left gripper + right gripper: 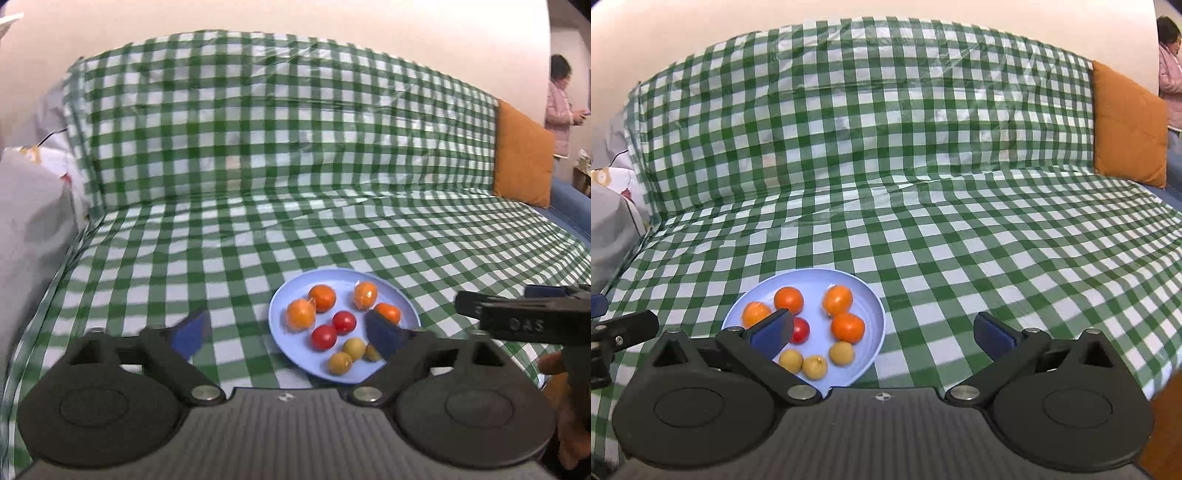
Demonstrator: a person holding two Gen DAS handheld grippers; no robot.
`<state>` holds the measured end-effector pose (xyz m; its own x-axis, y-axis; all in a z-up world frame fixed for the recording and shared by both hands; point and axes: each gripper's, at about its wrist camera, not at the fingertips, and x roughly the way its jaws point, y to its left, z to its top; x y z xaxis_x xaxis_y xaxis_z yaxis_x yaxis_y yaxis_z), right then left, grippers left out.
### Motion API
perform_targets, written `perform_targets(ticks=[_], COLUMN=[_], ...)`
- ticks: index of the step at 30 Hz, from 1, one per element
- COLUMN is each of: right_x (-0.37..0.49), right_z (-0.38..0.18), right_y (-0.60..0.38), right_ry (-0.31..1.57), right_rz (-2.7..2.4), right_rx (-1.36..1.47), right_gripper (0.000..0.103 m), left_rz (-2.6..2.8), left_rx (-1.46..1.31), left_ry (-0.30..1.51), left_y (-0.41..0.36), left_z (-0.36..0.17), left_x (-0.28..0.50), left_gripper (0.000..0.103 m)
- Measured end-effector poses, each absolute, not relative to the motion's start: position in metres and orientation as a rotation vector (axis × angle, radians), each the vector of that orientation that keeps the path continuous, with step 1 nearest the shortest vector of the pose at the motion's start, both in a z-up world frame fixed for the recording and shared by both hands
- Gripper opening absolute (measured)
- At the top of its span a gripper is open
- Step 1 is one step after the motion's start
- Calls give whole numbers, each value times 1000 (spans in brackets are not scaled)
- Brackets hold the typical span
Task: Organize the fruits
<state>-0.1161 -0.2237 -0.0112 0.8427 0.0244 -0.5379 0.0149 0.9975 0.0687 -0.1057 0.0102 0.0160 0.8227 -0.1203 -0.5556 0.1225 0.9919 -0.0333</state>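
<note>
Both the left gripper (286, 336) and right gripper (882, 334) hung spread and empty near the plate (873, 306), whose small, round fruits (847, 326) likely roll; pinch sides gently.

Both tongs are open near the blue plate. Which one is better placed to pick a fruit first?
Probably the left tongs: the plate is nearly between its open fingers, with the red tomatoes just ahead. The right tongs points at bare cloth beside the plate.
</note>
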Motion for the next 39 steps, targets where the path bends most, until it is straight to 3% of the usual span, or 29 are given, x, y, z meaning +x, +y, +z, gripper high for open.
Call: perform_targets(ticks=[15, 39], right_x=[-102, -93], right_z=[-29, -37], right_y=[-211, -208], right_ry=[667, 706], right_rz=[-1, 45], right_rx=[52, 60], right_gripper=[102, 102], left_rz=[-73, -56], left_rx=[-44, -24], left_ry=[797, 830], left_y=[17, 6], left_z=[-11, -22], left_x=[-70, -66], left_gripper=[103, 103])
